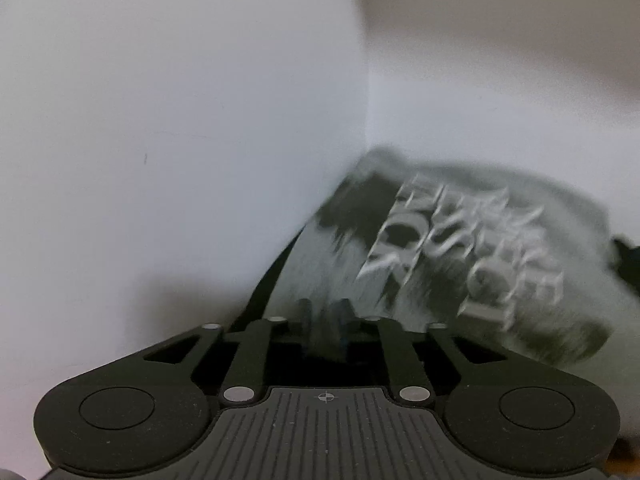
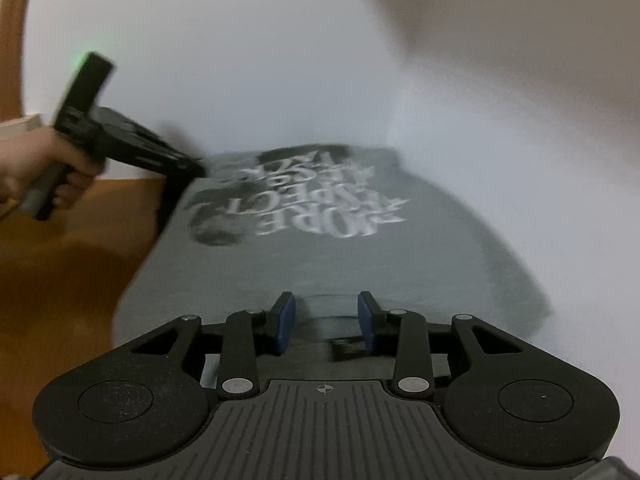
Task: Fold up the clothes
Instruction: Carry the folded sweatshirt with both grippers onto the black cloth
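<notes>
A grey T-shirt [image 2: 320,256] with white lettering on a dark print lies spread on a white table [image 2: 280,80], blurred by motion. My right gripper [image 2: 326,316] stands open at the near edge by the collar, its blue pads [image 2: 286,320] apart over the fabric, with the neck label [image 2: 344,350] just beneath. My left gripper [image 2: 196,170], held by a hand [image 2: 40,176], grips the shirt's far left edge. In the left wrist view the left gripper [image 1: 325,320] is shut on a fold of the T-shirt [image 1: 440,248], which stretches away to the right.
A wooden floor [image 2: 60,280] shows beyond the table's left side in the right wrist view. White surface [image 1: 160,120] fills the left half of the left wrist view. A beige blur [image 2: 520,20] covers the upper right.
</notes>
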Demonstrator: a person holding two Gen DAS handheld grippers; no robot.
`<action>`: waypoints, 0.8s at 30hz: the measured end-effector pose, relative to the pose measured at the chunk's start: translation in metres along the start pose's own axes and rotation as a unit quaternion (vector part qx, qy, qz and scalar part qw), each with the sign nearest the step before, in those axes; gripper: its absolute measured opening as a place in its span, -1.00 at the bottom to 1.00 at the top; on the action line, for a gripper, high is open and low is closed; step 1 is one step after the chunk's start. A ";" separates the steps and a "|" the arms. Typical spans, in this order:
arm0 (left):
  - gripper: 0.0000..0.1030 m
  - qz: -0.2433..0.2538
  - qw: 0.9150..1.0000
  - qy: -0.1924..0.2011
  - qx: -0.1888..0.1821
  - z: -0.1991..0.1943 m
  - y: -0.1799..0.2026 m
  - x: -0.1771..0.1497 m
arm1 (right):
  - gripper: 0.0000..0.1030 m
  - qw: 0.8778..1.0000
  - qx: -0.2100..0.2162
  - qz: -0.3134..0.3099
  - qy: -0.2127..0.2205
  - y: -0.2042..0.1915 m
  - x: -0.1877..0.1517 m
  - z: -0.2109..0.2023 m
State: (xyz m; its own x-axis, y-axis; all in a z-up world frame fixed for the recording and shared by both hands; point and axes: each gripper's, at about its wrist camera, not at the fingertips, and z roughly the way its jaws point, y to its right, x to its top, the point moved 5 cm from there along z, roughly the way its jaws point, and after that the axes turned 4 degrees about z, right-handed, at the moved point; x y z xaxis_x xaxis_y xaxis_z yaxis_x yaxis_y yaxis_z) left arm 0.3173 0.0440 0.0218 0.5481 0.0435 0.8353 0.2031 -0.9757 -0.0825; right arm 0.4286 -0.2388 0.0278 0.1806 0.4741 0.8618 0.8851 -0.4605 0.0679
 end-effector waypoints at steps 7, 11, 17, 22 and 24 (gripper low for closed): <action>-0.43 0.022 0.999 0.012 -0.046 0.004 0.031 0.013 | -0.18 0.996 -0.053 0.051 0.050 0.056 0.005 0.018; -0.43 0.025 0.999 -0.017 -0.032 0.025 0.033 0.009 | -0.20 0.994 -0.063 0.068 0.066 0.080 0.009 0.040; -0.43 0.034 0.998 -0.034 -0.028 0.017 0.018 -0.007 | -0.36 0.988 -0.137 0.068 -0.008 0.109 -0.016 0.059; -0.43 0.042 0.998 -0.037 -0.019 -0.013 -0.001 -0.022 | -0.35 0.989 -0.130 0.064 0.007 0.091 -0.015 0.040; -0.42 0.041 0.998 -0.044 -0.013 -0.023 -0.010 -0.028 | -0.35 0.993 -0.108 0.054 0.018 0.067 -0.008 0.033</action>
State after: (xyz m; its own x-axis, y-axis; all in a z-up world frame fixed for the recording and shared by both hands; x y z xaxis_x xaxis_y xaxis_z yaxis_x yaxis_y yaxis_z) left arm 0.2813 0.0471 0.0113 0.6308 -0.0201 0.7757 0.1336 -0.9819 -0.1341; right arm 0.5005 -0.2484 0.0090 0.2503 0.3880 0.8870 0.7487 -0.6585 0.0767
